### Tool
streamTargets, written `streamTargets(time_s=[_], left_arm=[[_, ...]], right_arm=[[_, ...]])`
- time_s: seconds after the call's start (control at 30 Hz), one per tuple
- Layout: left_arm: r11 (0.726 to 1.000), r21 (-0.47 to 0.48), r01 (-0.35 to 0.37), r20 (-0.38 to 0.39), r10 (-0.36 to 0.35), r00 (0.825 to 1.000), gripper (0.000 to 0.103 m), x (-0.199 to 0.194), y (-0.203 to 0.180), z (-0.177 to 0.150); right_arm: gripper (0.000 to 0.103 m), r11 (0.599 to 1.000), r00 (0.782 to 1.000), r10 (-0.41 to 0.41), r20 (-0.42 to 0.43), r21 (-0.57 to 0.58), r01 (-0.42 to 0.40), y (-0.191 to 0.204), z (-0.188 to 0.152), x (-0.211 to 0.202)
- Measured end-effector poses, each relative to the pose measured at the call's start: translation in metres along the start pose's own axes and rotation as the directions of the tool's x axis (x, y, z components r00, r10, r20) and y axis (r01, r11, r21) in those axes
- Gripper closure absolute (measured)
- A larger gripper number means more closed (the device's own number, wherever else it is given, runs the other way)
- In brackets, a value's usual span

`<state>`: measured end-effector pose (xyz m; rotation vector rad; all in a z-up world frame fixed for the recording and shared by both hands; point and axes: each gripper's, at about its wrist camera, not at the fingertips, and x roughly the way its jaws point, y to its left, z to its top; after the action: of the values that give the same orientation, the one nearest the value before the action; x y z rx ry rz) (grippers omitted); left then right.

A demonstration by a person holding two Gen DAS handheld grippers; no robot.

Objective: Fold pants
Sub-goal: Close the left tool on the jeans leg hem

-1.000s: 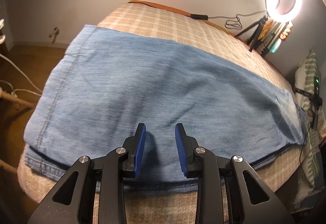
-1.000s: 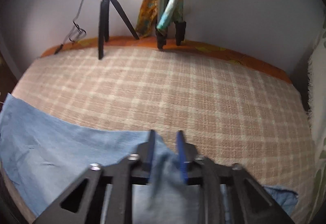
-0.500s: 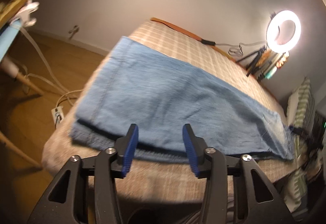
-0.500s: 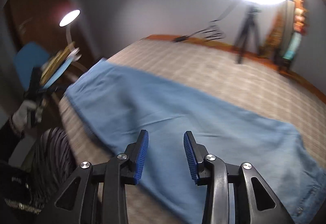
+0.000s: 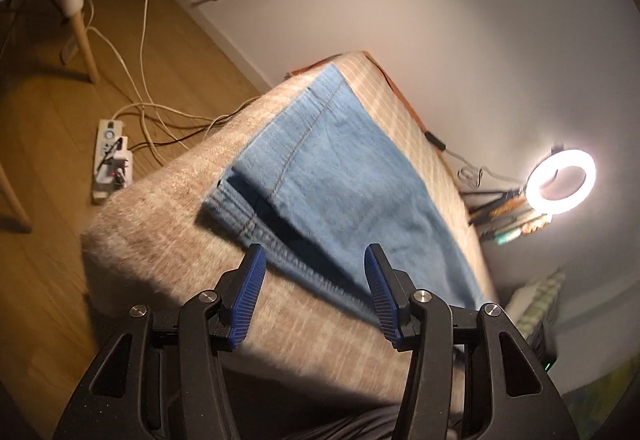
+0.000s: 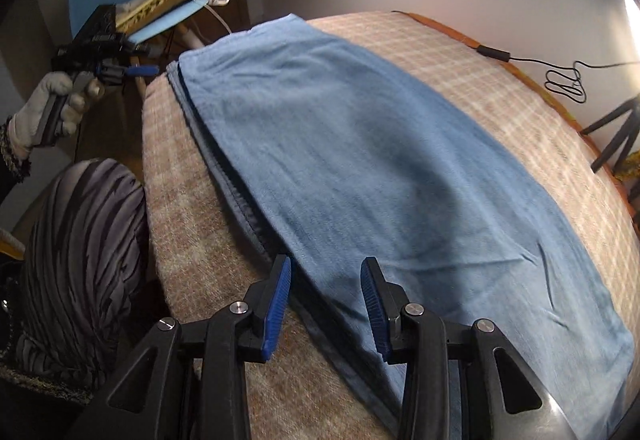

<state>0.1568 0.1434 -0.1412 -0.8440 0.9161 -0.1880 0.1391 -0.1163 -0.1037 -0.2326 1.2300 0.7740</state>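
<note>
- Your right claw hovers over the near edge of the pants. Its ribbed blue pads stand spread, with nothing pinched between them; the dark folded edge of the denim runs under the gap.
- Your left claw is also spread and empty. Its jaws have just been opening. It sits off the near long edge of the pants, pointing across the corner of the bed.
- In the right wrist view, your left hand, in a pale glove, holds its claw out past the far end of the pants, clear of the cloth.
- The pants are light blue denim, folded lengthwise into one long flat band with stitched seams and a doubled lower layer showing along the near side.
- They lie along the bed, which is covered in a coarse beige plaid fabric.
- Beyond the bed, a lit ring light stands near the wall, and a white power strip lies on the wooden floor.
</note>
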Motion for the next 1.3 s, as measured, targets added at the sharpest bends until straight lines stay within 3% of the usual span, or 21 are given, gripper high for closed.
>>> streamTargets(time_s=[0.27, 0.37, 0.4, 0.43, 0.5, 0.6, 0.7, 0.77, 0.8, 0.9, 0.97, 1.2, 1.3], left_arm=[[0.999, -0.008, -0.048, 0.013, 0.048, 0.999, 0.053, 0.021, 0.002, 0.013], [0.998, 0.014, -0.066, 0.035, 0.065, 0.997, 0.056, 0.023, -0.002, 0.014], [0.996, 0.032, -0.082, 0.045, 0.080, 0.996, 0.062, 0.024, -0.003, 0.014], [0.995, 0.044, -0.090, 0.051, 0.087, 0.995, 0.074, 0.024, -0.004, 0.014], [0.993, 0.055, -0.108, 0.071, 0.104, 0.992, 0.088, 0.022, -0.002, 0.015], [0.993, 0.026, -0.119, 0.119, 0.115, 0.986, 0.090, 0.011, 0.010, 0.018], [0.994, 0.002, -0.113, 0.118, 0.112, 0.987, 0.090, 0.000, 0.020, 0.017], [0.993, -0.023, -0.117, 0.113, 0.119, 0.986, 0.085, -0.008, 0.023, 0.014], [0.993, -0.056, -0.101, 0.102, 0.106, 0.989, 0.075, -0.013, 0.028, 0.011], [0.993, -0.117, -0.027, 0.108, 0.040, 0.993, 0.060, -0.024, 0.035, 0.004], [0.991, -0.134, 0.002, 0.108, 0.012, 0.994, 0.051, -0.025, 0.034, 0.000], [0.981, -0.192, 0.023, 0.077, -0.008, 0.997, 0.048, 0.000, 0.037, -0.004], [0.984, -0.177, 0.035, 0.123, -0.013, 0.992, 0.046, 0.005, 0.034, -0.002]], right_arm=[[0.071, 1.000, 0.999, -0.021, -0.036, -0.014, 0.021, -0.002, -0.003, 0.014], [0.085, 1.000, 0.999, -0.023, -0.035, -0.016, 0.023, -0.002, -0.003, 0.013], [0.090, 0.999, 0.999, -0.032, -0.039, -0.023, 0.031, 0.000, -0.002, 0.013], [0.098, 0.999, 0.998, -0.035, -0.043, -0.029, 0.034, 0.001, -0.001, 0.012], [0.101, 0.998, 0.998, -0.029, -0.048, -0.051, 0.027, 0.008, 0.002, 0.008], [0.102, 0.997, 1.000, -0.020, -0.020, -0.073, 0.018, 0.016, 0.003, -0.003], [0.102, 0.996, 0.997, -0.033, -0.063, -0.087, 0.027, 0.018, -0.005, 0.006], [0.100, 0.997, 0.996, -0.040, -0.076, -0.073, 0.035, 0.017, -0.009, 0.010], [0.096, 0.998, 0.997, -0.028, -0.066, -0.050, 0.025, 0.015, -0.009, 0.008], [0.066, 1.000, 1.000, 0.001, -0.007, 0.030, -0.001, 0.009, -0.008, -0.005], [0.067, 0.998, 0.999, 0.005, 0.032, 0.057, -0.007, 0.009, -0.008, -0.014], [0.060, 0.994, 0.995, -0.009, 0.096, 0.112, -0.001, 0.011, -0.008, -0.034], [0.060, 0.992, 0.994, -0.012, 0.112, 0.125, -0.002, 0.011, -0.008, -0.041]])
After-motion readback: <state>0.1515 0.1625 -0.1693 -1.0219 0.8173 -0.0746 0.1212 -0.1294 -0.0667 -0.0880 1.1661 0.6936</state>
